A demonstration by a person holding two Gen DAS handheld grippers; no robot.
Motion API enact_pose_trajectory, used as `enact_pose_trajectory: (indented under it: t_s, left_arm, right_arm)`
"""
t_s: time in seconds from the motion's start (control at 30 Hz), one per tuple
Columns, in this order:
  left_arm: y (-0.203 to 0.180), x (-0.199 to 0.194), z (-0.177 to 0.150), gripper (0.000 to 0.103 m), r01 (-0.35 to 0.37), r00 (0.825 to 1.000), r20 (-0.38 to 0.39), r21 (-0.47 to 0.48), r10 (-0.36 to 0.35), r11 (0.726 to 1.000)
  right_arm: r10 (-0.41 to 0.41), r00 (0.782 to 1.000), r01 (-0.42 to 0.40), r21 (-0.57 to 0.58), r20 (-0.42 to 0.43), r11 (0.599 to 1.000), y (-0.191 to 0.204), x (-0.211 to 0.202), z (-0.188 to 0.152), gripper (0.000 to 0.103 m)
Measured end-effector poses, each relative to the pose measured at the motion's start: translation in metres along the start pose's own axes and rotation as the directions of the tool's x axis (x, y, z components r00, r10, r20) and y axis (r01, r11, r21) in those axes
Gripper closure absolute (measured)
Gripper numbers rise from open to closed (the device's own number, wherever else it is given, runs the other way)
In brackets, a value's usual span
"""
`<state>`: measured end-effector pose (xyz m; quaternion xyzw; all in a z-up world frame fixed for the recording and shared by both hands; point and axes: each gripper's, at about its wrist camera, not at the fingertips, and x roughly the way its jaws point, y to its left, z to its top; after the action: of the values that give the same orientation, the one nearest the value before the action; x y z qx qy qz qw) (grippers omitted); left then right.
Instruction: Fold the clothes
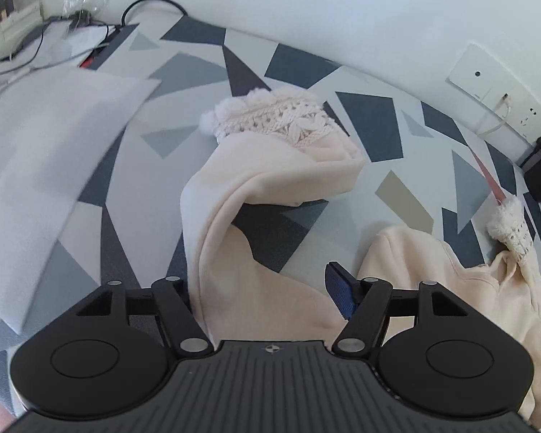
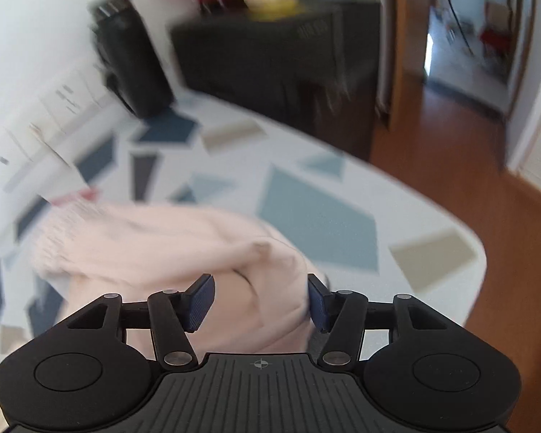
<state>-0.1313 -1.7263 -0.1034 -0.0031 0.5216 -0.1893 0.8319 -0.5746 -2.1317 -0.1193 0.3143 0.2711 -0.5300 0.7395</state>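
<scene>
Cream sweater (image 1: 256,216) lies rumpled on the patterned table (image 1: 306,65), one knit cuff (image 1: 270,119) flung toward the wall. Left gripper (image 1: 267,288) and right gripper (image 2: 259,301) both stand wide over the sweater's body, nothing clamped (right view blurred).

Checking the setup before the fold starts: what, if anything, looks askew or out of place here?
The cream garment lies crumpled, not flat: one sleeve is twisted up, its knitted cuff bunched away from the body. The left gripper and right gripper both stand open over the fabric. The right view is motion-blurred.
</scene>
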Motion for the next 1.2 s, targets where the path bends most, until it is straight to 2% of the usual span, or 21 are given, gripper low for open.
enact_pose_trajectory:
  t_s: [0.03, 0.1, 0.2, 0.3, 0.43, 0.53, 0.57, 0.6, 0.63, 0.7, 0.83, 0.9, 1.0, 1.07, 1.2]
  left_arm:
    - [-0.004, -0.006, 0.0, 0.028, 0.008, 1.0, 0.005, 0.004, -0.008, 1.0]
    - [-0.014, -0.016, -0.004, 0.028, 0.024, 0.999, 0.029, 0.021, -0.025, 0.999]
    - [-0.032, -0.025, -0.008, 0.027, 0.001, 0.997, 0.078, 0.094, -0.008, 0.996]
    - [-0.039, -0.025, -0.009, 0.027, -0.017, 0.997, 0.079, 0.118, 0.008, 0.993]
    - [-0.04, -0.022, -0.012, 0.025, -0.031, 0.999, 0.047, 0.109, 0.026, 0.994]
    - [-0.039, -0.022, -0.018, 0.025, -0.033, 0.999, 0.028, 0.102, 0.03, 0.994]
    - [-0.039, -0.023, -0.019, 0.024, -0.032, 0.999, 0.029, 0.102, 0.029, 0.994]
    - [-0.04, -0.025, -0.021, 0.024, -0.032, 0.999, 0.031, 0.102, 0.029, 0.994]
    - [-0.04, -0.026, -0.021, 0.023, -0.032, 0.999, 0.035, 0.103, 0.029, 0.994]
    - [-0.042, -0.029, -0.021, 0.022, -0.034, 0.998, 0.05, 0.105, 0.028, 0.994]
    - [-0.05, -0.031, -0.018, 0.019, -0.021, 0.997, 0.078, 0.126, 0.011, 0.992]
    - [-0.055, -0.03, -0.02, 0.018, 0.0, 0.997, 0.078, 0.149, -0.012, 0.989]
    - [-0.064, -0.02, -0.023, 0.017, 0.026, 0.998, 0.059, 0.192, -0.038, 0.981]
    - [-0.07, -0.009, -0.026, 0.016, 0.034, 0.999, 0.031, 0.22, -0.041, 0.975]
    - [-0.079, 0.017, -0.031, 0.015, 0.085, 0.995, -0.076, 0.234, -0.069, 0.968]
  right_arm:
    - [0.024, 0.999, -0.021, -0.056, 0.045, 0.998, 0.01, -0.006, 0.003, 0.048]
    - [0.081, 0.995, -0.067, -0.194, 0.064, 0.979, 0.031, -0.005, 0.005, 0.043]
    - [0.125, 0.992, -0.11, -0.354, 0.02, 0.929, 0.066, 0.02, 0.005, 0.042]
    - [0.152, 0.987, -0.158, -0.443, -0.049, 0.882, 0.097, 0.057, 0.009, 0.04]
    - [0.155, 0.987, -0.163, -0.392, -0.053, 0.905, 0.09, 0.073, 0.017, 0.033]
    - [0.156, 0.986, -0.164, -0.346, -0.053, 0.924, 0.082, 0.084, 0.024, 0.035]
    - [0.156, 0.986, -0.165, -0.33, -0.053, 0.929, 0.08, 0.088, 0.026, 0.046]
    - [0.156, 0.986, -0.165, -0.315, -0.053, 0.935, 0.077, 0.091, 0.029, 0.068]
    - [0.157, 0.986, -0.165, -0.299, -0.053, 0.94, 0.075, 0.095, 0.031, 0.079]
    - [0.158, 0.986, -0.166, -0.268, -0.052, 0.949, 0.07, 0.102, 0.035, 0.091]
    - [0.159, 0.986, -0.166, -0.204, -0.052, 0.965, 0.06, 0.117, 0.044, 0.092]
    - [0.132, 0.99, -0.136, -0.139, -0.04, 0.981, 0.038, 0.115, 0.049, 0.091]
    - [0.162, 0.986, -0.163, -0.034, -0.028, 0.986, 0.007, 0.105, 0.055, 0.091]
    - [0.211, 0.977, -0.211, 0.0, -0.032, 0.977, -0.006, 0.099, 0.056, 0.09]
    - [0.24, 0.969, -0.24, 0.012, -0.049, 0.971, -0.015, 0.094, 0.052, 0.091]
